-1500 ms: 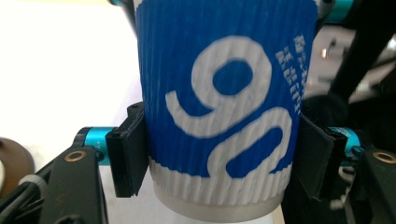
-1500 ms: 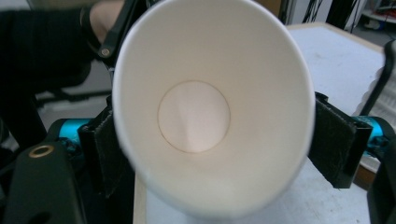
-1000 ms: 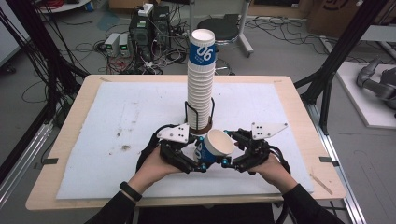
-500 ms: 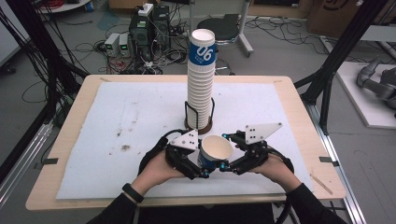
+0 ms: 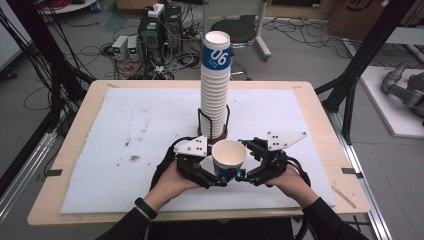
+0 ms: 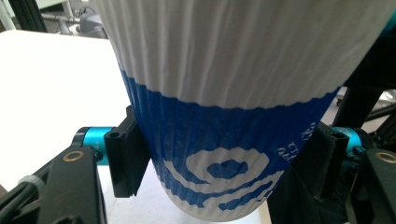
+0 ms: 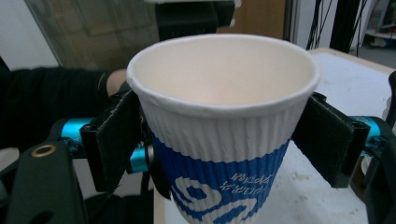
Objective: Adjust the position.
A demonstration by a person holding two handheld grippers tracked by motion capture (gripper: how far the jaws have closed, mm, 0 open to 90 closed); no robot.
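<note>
The left gripper (image 5: pixel 218 179) has just been closing, and its black pads (image 6: pixel 125 156) now pinch the low blue band of a ribbed white-and-blue paper cup (image 5: pixel 228 158), which stands upright, held just off the near middle of the table. The right gripper (image 5: pixel 241 176) has just been opening; in the right gripper view its pads (image 7: pixel 327 140) bracket the same cup, the left one touching or nearly so, the right one apart from the wall. With one narrow pinch so low, I would fear the cup tilting or its soft wall buckling if the squeeze deepens. Just beyond it rises a tall stack of matching paper cups (image 5: pixel 215 90) in a black wire holder (image 5: pixel 213 124); a swing could topple it. Below lies a stained white foam sheet (image 5: pixel 125 145) on a pale wooden table (image 5: pixel 95 95), with tangled cables and electronics boxes (image 5: pixel 145 42) on the far floor.
</note>
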